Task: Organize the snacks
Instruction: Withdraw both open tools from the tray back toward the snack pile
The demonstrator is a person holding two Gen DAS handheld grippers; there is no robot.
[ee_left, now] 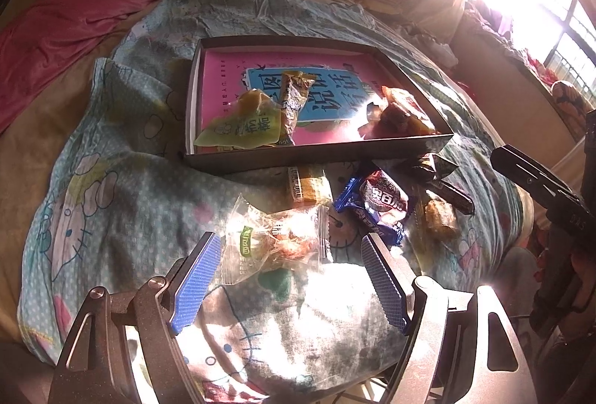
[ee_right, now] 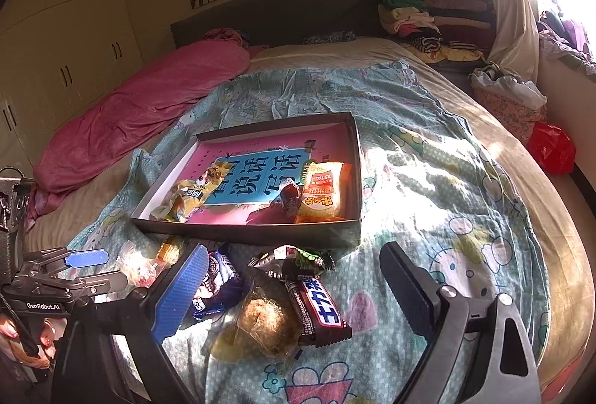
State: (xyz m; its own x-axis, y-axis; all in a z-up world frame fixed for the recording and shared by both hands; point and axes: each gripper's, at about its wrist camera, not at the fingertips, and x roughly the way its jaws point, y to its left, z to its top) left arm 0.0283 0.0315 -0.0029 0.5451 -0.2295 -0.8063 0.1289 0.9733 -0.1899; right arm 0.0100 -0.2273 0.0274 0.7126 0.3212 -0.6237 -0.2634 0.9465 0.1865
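A shallow dark box (ee_left: 409, 147) (ee_right: 246, 229) with a pink book as its floor lies on the bed. It holds a green packet (ee_left: 238, 132), a yellow packet (ee_right: 193, 195) and an orange packet (ee_right: 322, 191). In front of it lie loose snacks. My left gripper (ee_left: 290, 238) is open, with a clear packet (ee_left: 275, 244) on the quilt between its fingertips. My right gripper (ee_right: 294, 251) is open above a dark green packet (ee_right: 298, 260), a chocolate bar (ee_right: 316, 307), a floss cake packet (ee_right: 268, 322) and a blue cookie packet (ee_right: 219, 281) (ee_left: 376, 206).
A cartoon-print quilt (ee_right: 428, 180) covers the bed. A pink blanket (ee_right: 141, 110) lies at the left. Folded clothes (ee_right: 417, 13) are piled by the headboard. A red bag (ee_right: 551, 147) sits off the bed's right side. Strong sun glares from the window.
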